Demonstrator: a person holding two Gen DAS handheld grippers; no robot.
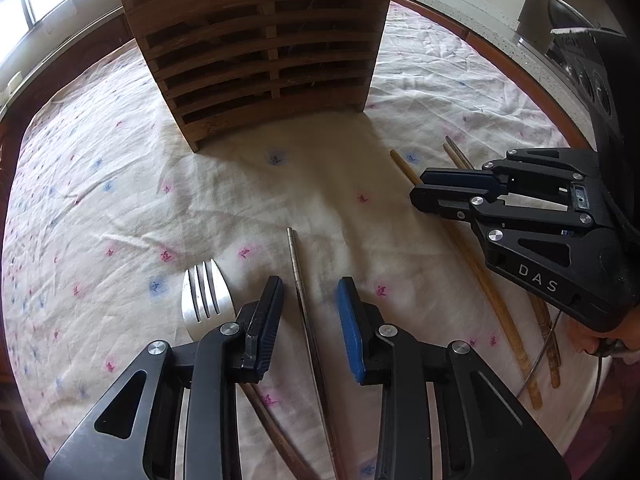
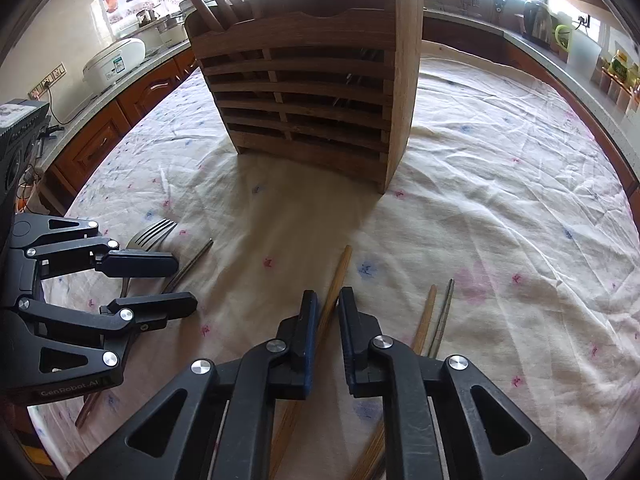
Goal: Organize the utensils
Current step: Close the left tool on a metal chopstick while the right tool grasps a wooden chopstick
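A slatted wooden utensil holder (image 1: 260, 52) stands upright on the table; it also shows in the right wrist view (image 2: 312, 96) with wooden sticks in its top. My left gripper (image 1: 310, 292) is open, its jaws on either side of a steel chopstick (image 1: 298, 268) that lies on the cloth. A steel fork (image 1: 204, 300) lies just to its left. My right gripper (image 2: 328, 312) is open with a narrow gap around a bamboo chopstick (image 2: 338, 276). The right gripper also shows in the left wrist view (image 1: 424, 188), the left gripper in the right wrist view (image 2: 180, 280).
Another bamboo chopstick (image 2: 425, 316) and a steel chopstick (image 2: 445, 312) lie to the right of my right gripper. A dark wooden chopstick (image 1: 276, 432) lies under my left gripper. The table has a crumpled flowered cloth (image 1: 120, 208). Kitchen counters (image 2: 120, 92) surround the table.
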